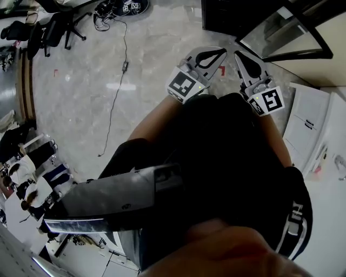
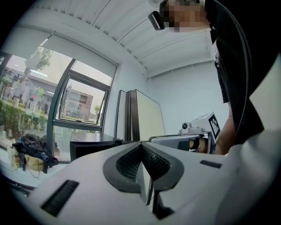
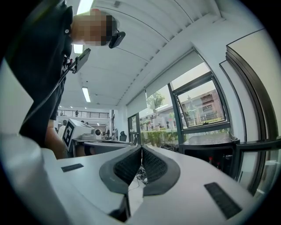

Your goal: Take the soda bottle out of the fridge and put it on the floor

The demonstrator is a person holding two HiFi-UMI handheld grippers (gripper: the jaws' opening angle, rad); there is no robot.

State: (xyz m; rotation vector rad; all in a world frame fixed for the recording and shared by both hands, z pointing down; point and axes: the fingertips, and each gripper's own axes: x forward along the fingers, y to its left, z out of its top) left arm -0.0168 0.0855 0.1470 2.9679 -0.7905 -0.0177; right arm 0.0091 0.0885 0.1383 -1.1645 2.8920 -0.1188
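Observation:
Both grippers are held in front of the person's dark torso, empty and shut. The left gripper and the right gripper point their tips toward each other over the marble floor. The small black fridge stands just beyond them with its glass door swung open. In the right gripper view the jaws are closed, and the fridge sits to the right, with small red-capped bottles dimly visible inside. The left gripper view shows closed jaws, the fridge to the left and the right gripper beside it.
A black cable runs across the floor to gear at the back. Office chairs stand at the far left. A white cabinet is at the right. Seated people are at the left edge. Tall windows rise behind the fridge.

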